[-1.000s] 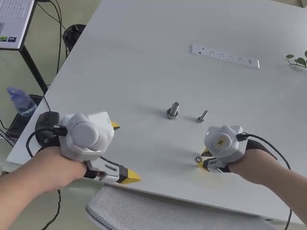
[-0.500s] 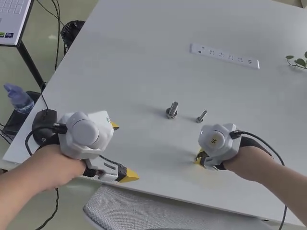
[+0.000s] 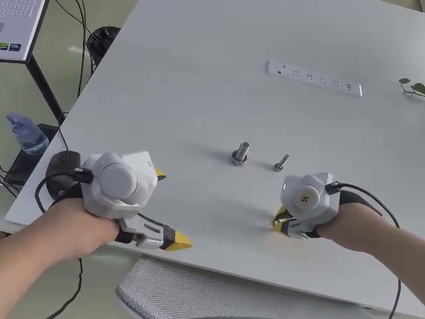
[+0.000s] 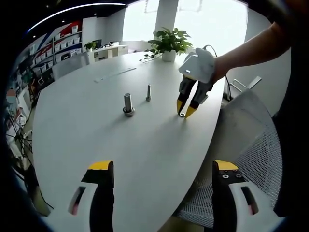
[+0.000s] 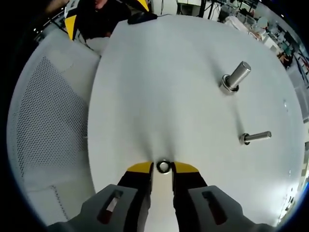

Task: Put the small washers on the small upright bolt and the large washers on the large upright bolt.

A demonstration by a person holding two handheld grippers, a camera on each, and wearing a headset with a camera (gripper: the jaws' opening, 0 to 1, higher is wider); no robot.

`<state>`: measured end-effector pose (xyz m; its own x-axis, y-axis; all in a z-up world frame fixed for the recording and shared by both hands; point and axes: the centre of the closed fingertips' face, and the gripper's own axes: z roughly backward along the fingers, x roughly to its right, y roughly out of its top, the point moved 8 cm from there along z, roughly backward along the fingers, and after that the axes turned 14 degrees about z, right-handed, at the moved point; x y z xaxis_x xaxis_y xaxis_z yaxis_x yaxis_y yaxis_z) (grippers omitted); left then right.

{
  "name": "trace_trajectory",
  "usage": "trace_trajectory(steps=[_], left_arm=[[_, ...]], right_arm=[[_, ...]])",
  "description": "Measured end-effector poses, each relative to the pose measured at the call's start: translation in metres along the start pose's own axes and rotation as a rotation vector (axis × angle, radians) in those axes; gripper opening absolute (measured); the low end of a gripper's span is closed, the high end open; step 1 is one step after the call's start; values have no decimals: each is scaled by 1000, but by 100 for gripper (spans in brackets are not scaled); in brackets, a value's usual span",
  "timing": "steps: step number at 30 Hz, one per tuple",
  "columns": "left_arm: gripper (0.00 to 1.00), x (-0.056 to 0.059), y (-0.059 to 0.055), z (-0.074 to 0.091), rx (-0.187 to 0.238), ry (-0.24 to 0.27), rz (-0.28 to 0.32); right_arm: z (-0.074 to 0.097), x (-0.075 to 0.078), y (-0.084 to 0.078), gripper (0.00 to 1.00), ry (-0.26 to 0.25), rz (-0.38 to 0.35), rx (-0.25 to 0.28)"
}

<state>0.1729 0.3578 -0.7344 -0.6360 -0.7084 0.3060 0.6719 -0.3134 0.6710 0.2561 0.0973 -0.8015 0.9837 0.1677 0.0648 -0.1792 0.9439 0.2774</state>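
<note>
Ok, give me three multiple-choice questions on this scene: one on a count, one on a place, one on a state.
1. How many bolts stand on the table? A one; B two; C four.
2. Where is the loose washer? A on the small bolt; B at the right gripper's tips; C on the large bolt.
3. The left gripper is: A shut on a bolt; B shut on a washer; C open, empty.
Answers: B, one large, one small; B, it sits between the yellow tips; C, jaws wide apart, nothing between.
</note>
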Motion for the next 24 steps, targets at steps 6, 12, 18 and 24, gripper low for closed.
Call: trace_trajectory(steps=[6, 12, 18, 24], left_arm=[[83, 1, -2, -1, -9, -4, 2], [82, 1, -1, -2, -12, -5, 2], [82, 1, 0, -2, -11, -7, 0], [81, 1, -2, -2, -14, -6, 1]], right_arm=[[1, 1, -3, 16, -2, -2, -5], [0, 0, -1, 15, -9, 29, -29], [-1, -2, 1, 14, -16, 56, -50], [-2, 1, 4, 14, -2, 55, -81]])
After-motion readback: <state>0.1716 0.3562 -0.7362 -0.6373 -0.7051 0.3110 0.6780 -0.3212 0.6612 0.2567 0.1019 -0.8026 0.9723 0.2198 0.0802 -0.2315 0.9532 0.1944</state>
